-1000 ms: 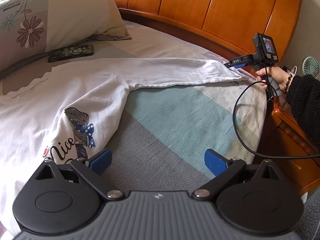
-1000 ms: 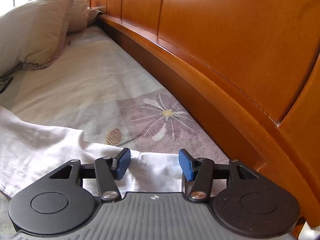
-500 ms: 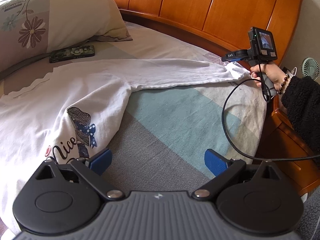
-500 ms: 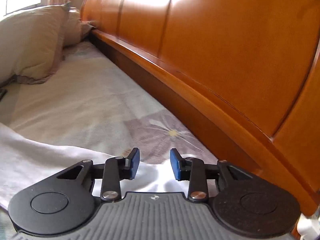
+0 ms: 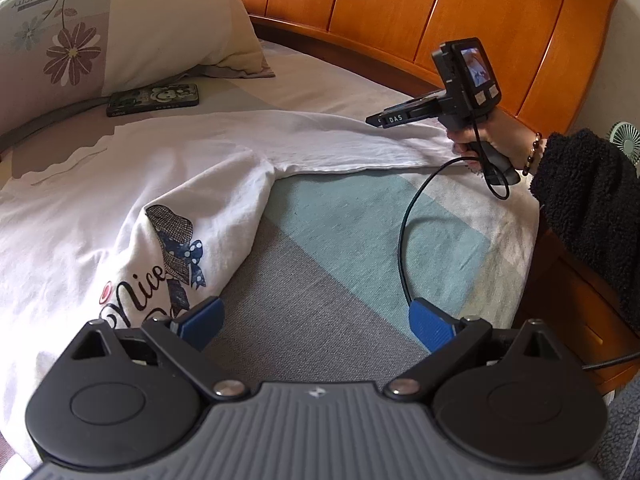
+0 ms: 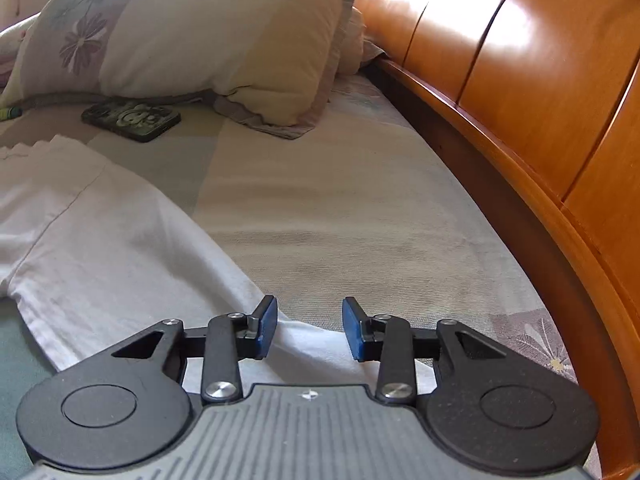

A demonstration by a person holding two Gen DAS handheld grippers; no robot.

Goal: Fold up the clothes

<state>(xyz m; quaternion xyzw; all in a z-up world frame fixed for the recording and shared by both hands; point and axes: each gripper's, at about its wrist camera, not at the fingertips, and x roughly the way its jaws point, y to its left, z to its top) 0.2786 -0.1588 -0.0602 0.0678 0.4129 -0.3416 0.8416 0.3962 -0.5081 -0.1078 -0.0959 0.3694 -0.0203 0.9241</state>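
A white long-sleeved shirt (image 5: 100,208) with a "Nice" print lies spread on the bed. Its sleeve (image 5: 340,148) stretches right toward the headboard. My left gripper (image 5: 316,324) hovers wide open over the grey and teal bedsheet, just right of the shirt's side, holding nothing. A hand holds my right gripper (image 5: 376,120) above the sleeve's end. In the right wrist view the right gripper (image 6: 310,328) stands part open, low over the sleeve (image 6: 120,240), with cloth and sheet showing in the gap. Whether its pads touch the cloth is unclear.
A floral pillow (image 5: 120,32) and a dark phone (image 5: 154,99) lie beyond the shirt. The wooden headboard (image 6: 520,80) runs along the right. A black cable (image 5: 402,240) loops over the sheet. A nightstand (image 5: 568,300) and small fan (image 5: 626,140) sit past the bed's edge.
My right gripper narrowed its jaws, rose, and swung left along the sleeve, now facing the pillow and phone. The left gripper stayed open and nearly still.
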